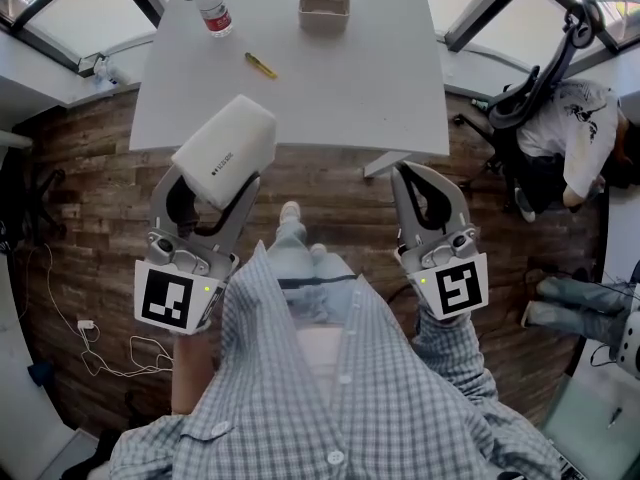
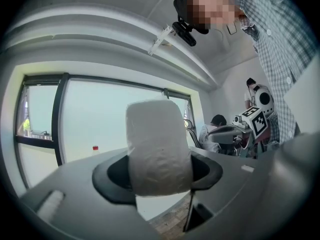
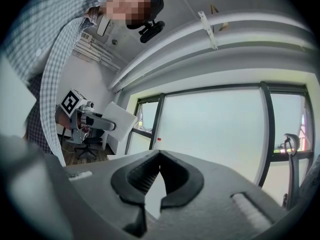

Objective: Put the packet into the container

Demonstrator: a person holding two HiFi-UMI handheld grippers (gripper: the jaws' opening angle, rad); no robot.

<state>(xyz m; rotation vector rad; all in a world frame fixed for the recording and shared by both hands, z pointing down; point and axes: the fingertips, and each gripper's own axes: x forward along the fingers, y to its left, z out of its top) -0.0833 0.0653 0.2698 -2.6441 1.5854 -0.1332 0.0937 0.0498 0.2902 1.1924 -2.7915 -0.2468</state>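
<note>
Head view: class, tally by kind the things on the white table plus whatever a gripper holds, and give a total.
plastic bottle: 1
container: 1
yellow pen-like item: 1
white packet, clamped in the left gripper: 1
Total: 4

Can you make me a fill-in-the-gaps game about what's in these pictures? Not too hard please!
1. The left gripper has its jaws shut on the white packet, while the right gripper holds ____.
2. The bottle on the table has a ____ cap.
3. In the head view, the container stands to the ____ of the bottle.
4. The thin object lying near the bottle is ____ in colour.

Missing words: nothing; red; right; yellow
</note>
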